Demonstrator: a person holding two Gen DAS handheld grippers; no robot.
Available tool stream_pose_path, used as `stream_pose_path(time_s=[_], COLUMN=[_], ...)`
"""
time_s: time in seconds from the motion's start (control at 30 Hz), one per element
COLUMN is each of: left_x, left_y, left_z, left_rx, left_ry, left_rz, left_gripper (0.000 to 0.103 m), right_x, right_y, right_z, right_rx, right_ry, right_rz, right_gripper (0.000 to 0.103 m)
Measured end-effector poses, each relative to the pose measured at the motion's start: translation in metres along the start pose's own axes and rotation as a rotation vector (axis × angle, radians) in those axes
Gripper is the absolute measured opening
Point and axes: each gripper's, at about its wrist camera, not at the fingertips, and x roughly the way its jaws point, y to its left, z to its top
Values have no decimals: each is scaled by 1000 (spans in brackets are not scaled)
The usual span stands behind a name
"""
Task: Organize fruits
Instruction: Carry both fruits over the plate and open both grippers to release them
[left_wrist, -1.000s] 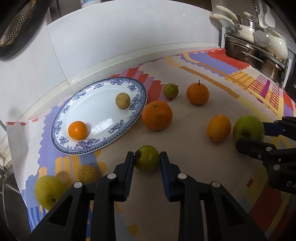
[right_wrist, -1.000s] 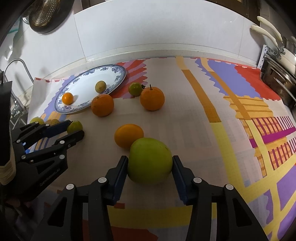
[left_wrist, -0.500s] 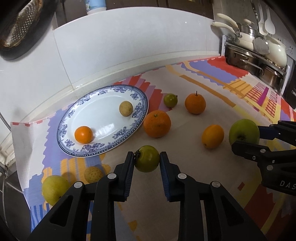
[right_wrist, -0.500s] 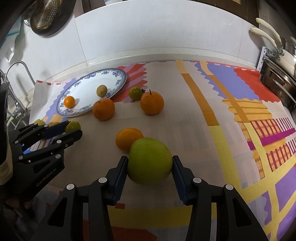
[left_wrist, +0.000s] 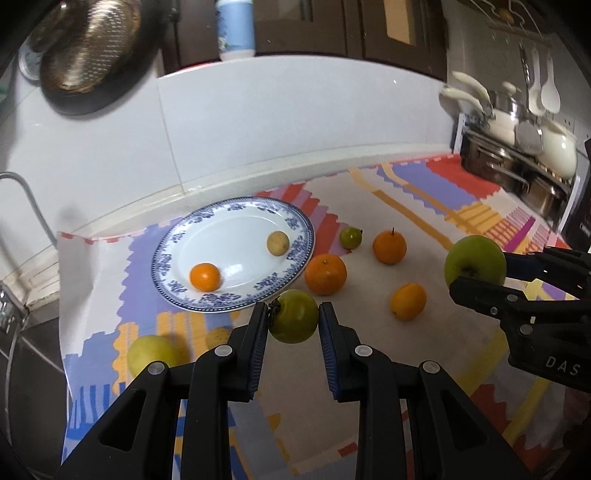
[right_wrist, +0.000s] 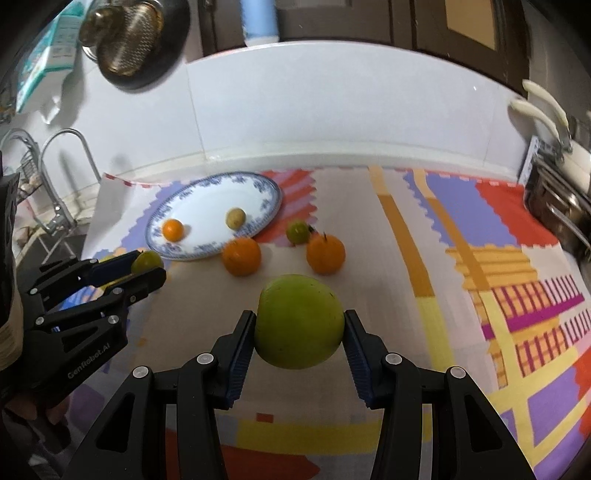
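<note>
Now, left tool (left_wrist: 293, 321): we grip the small green fruit (left_wrist: 294, 320).
Right tool (right_wrist: 299, 328): clamps the big green apple (right_wrist: 299, 321).
Plate (left_wrist: 184, 295): ahead-left of both; left tool nearer.

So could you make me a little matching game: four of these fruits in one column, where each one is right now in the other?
Things:
1. large green apple
2. small green fruit
3. small orange
4. stemmed orange

Places:
A. on the blue-rimmed plate
B. on the patterned cloth
C. held in the right gripper
D. held in the left gripper

Pairs: 1-C, 2-D, 3-A, 4-B
</note>
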Motion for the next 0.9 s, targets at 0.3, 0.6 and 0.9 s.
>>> stream_pose_path(time_s=[0.3, 0.6, 0.9], left_x=[-24, -38, -35], left_y=[11, 27, 49], left_z=[8, 29, 55], left_rx=[-53, -74, -102], left_ry=[-51, -104, -102], left_rz=[57, 111, 92], left_gripper=[28, 28, 28], right_x=[-14, -15, -1], right_y=[11, 25, 42], right_z=[24, 49, 82], right_rx=[-59, -109, -152], right_ry=[-66, -112, -113], right_rz=[49, 114, 190], right_gripper=[48, 48, 48])
